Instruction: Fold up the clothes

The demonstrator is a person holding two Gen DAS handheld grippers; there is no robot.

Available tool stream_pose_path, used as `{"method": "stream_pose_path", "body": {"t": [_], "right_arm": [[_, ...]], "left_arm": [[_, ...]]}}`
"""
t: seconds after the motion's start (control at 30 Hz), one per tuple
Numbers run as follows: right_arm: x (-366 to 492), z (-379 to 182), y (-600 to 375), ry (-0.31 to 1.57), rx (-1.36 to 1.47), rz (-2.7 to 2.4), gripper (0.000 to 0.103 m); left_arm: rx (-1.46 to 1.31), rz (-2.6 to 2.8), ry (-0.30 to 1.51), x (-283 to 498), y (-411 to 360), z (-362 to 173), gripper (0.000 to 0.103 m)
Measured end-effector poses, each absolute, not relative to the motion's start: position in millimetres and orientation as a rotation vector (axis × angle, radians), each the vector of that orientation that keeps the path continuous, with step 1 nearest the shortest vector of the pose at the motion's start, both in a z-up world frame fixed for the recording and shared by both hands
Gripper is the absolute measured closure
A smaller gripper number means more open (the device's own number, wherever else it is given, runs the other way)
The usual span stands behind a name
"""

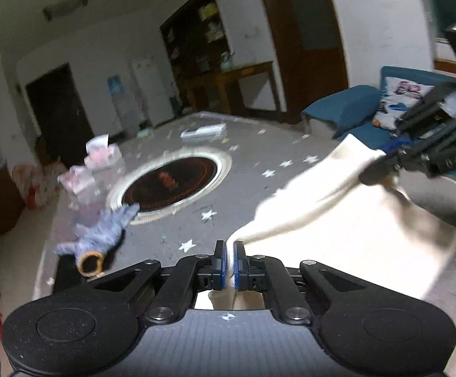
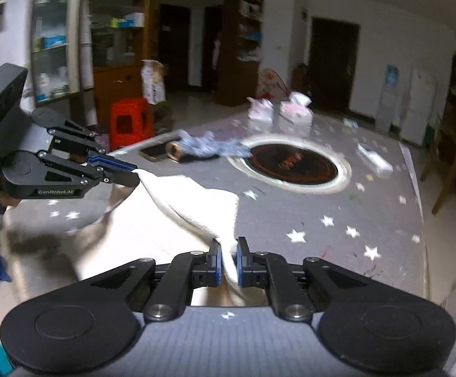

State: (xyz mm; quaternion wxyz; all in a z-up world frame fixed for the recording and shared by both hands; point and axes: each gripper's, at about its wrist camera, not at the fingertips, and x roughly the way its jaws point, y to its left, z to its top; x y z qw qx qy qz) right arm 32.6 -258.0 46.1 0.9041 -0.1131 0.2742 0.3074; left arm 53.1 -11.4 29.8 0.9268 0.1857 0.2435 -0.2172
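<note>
Right now you are holding a cream-white garment (image 1: 337,213) up between both tools, with its lower part draping onto the near edge of the grey star-patterned counter (image 1: 246,157). Your left gripper (image 1: 229,265) is pinching one corner, its fingers closed on the cloth with only a thin fold passing between the blue pads, and your right gripper (image 2: 228,262) is clamping the other corner the same way. Judging by how it is sagging and bunching between the two holds, the fabric is soft, light and limp, so it will not keep any shape on its own and will probably slide easily on the smooth covering. You are gripping it at the corners of one edge, which looks like the sensible place; keep that edge taut or the middle will likely droop and crease. A blue-grey crumpled garment (image 2: 206,146) is lying further off, touching the rim of the round black inset plate (image 2: 292,165) toward the counter's far left side, with tissue packs (image 2: 279,110) sitting near the far edge.
</note>
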Motion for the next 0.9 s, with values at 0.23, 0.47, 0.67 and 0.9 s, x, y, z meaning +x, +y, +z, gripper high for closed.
{"method": "stream_pose_path", "body": {"t": [0.23, 0.47, 0.67, 0.9], "right_arm": [[77, -7, -252, 0.679, -0.172, 0.525, 0.091], [91, -16, -258, 0.722, -0.111, 0.455, 0.08], [81, 6, -254, 0.684, -0.097, 0.524, 0.08], [90, -10, -235, 0.738, -0.081, 0.56, 0.08]], "left_arm": [[0.392, -0.386, 0.565, 97, -25, -15, 0.095], [0.364, -0.371, 0.583, 99, -15, -15, 0.094], [0.315, -0.495, 0.574, 78, -20, 8, 0.093], [0.383, -0.513, 0.626, 89, -39, -11, 0.073]]}}
